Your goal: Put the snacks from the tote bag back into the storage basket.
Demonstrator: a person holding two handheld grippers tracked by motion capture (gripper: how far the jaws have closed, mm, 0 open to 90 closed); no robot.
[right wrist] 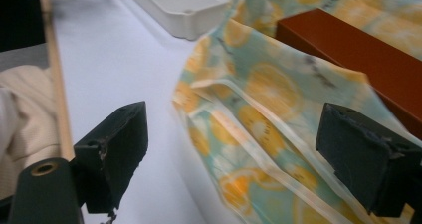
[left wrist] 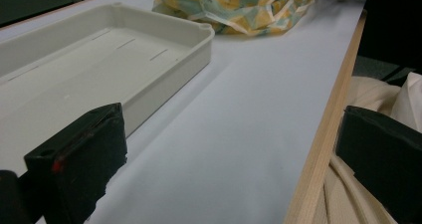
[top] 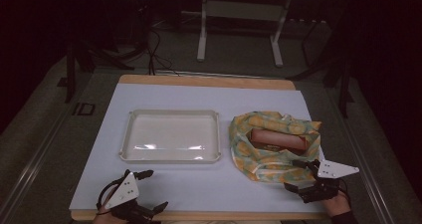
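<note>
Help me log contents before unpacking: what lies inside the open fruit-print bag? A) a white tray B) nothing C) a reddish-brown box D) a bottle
C: a reddish-brown box lies inside the open bag, while the white tray sits apart beside it on the table.

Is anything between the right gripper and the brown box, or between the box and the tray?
Yes: the box sits inside the patterned bag, whose near wall lies between it and the open right gripper. Only bare table separates bag and tray.
</note>
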